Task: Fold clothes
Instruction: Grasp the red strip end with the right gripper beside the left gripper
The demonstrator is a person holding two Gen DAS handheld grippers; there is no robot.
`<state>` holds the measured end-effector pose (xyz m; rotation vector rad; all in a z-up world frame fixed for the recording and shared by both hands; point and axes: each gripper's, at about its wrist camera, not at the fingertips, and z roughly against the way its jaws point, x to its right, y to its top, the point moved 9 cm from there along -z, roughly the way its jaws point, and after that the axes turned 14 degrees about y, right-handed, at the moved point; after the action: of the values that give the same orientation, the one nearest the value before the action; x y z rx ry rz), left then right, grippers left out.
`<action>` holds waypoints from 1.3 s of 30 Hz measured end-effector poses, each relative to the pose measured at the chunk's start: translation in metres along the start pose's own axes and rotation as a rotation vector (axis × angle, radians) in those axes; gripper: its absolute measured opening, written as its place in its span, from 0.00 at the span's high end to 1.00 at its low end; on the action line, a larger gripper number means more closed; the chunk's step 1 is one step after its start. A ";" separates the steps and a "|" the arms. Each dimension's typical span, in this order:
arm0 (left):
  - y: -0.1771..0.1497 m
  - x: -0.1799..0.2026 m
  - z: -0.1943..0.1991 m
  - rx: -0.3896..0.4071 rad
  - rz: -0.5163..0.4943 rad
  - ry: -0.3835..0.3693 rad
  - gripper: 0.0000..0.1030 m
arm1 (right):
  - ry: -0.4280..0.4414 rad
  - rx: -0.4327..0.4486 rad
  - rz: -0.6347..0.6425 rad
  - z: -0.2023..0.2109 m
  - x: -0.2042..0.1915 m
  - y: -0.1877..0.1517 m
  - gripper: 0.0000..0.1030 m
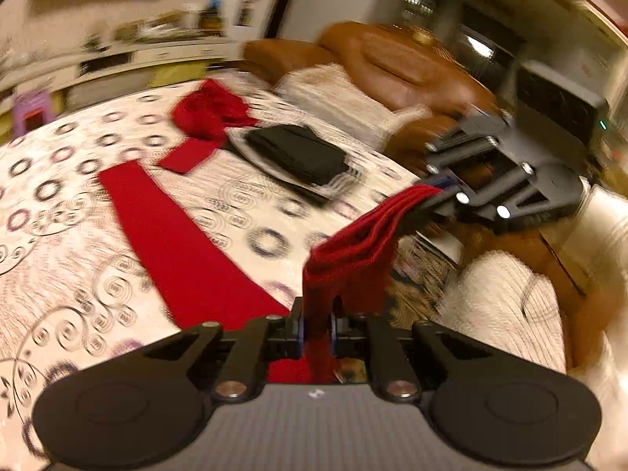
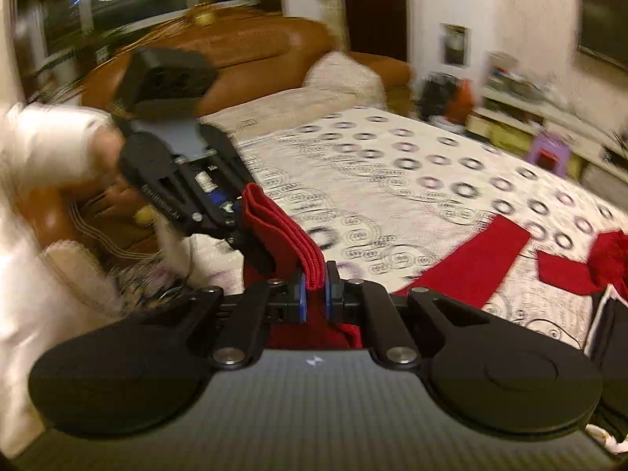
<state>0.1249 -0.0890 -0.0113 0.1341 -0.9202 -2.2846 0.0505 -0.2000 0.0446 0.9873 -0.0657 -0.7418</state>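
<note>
Above the bed (image 1: 59, 204) edge, L tongs (image 1: 316, 337) & R tongs (image 2: 316, 294) both pinch the red cloth (image 1: 349, 251), lifted w/ tail on bed; fold seems underway, next needs laying it flat, edges matched.

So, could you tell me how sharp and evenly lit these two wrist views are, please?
Left wrist view: warm indoor light, heavy motion blur on the patterned bedspread and sofa; the left gripper stays sharp. Right wrist view: the same warm cast, the person's white sleeve smeared, fisheye bending the bed edges.
</note>
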 end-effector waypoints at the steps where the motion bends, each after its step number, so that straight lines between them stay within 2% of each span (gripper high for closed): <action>1: 0.011 -0.017 -0.017 0.002 0.026 0.015 0.88 | -0.010 0.010 -0.037 -0.008 0.026 0.006 0.90; 7: 0.068 -0.111 -0.112 0.005 0.149 0.075 0.91 | -0.069 0.026 -0.165 -0.065 0.176 0.034 0.90; 10: 0.093 -0.155 -0.158 0.003 0.202 0.100 0.91 | -0.096 0.013 -0.204 -0.090 0.238 0.037 0.90; 16: 0.111 -0.214 -0.245 -0.041 0.264 0.133 0.91 | -0.157 -0.069 -0.309 -0.159 0.356 0.028 0.89; 20: 0.116 -0.244 -0.288 -0.054 0.312 0.148 0.91 | -0.205 -0.109 -0.348 -0.192 0.406 0.019 0.89; 24: 0.115 -0.257 -0.316 -0.070 0.313 0.199 0.88 | -0.297 -0.163 -0.332 -0.213 0.437 0.012 0.87; 28: 0.109 -0.254 -0.316 -0.063 0.293 0.257 0.84 | -0.420 -0.207 -0.295 -0.221 0.452 0.006 0.59; 30: 0.108 -0.253 -0.310 -0.042 0.289 0.278 0.83 | -0.457 -0.173 -0.301 -0.212 0.454 0.006 0.55; 32: 0.108 -0.253 -0.305 -0.018 0.284 0.312 0.82 | -0.464 -0.112 -0.340 -0.198 0.453 0.005 0.54; 35: 0.111 -0.251 -0.306 -0.011 0.287 0.310 0.82 | -0.399 -0.057 -0.410 -0.187 0.443 -0.002 0.54; 39: 0.115 -0.257 -0.315 -0.018 0.340 0.291 0.82 | -0.383 -0.073 -0.430 -0.199 0.438 -0.009 0.54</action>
<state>0.4882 -0.1756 -0.2092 0.2731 -0.7100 -1.8979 0.4513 -0.3179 -0.1947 0.7856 -0.1613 -1.3149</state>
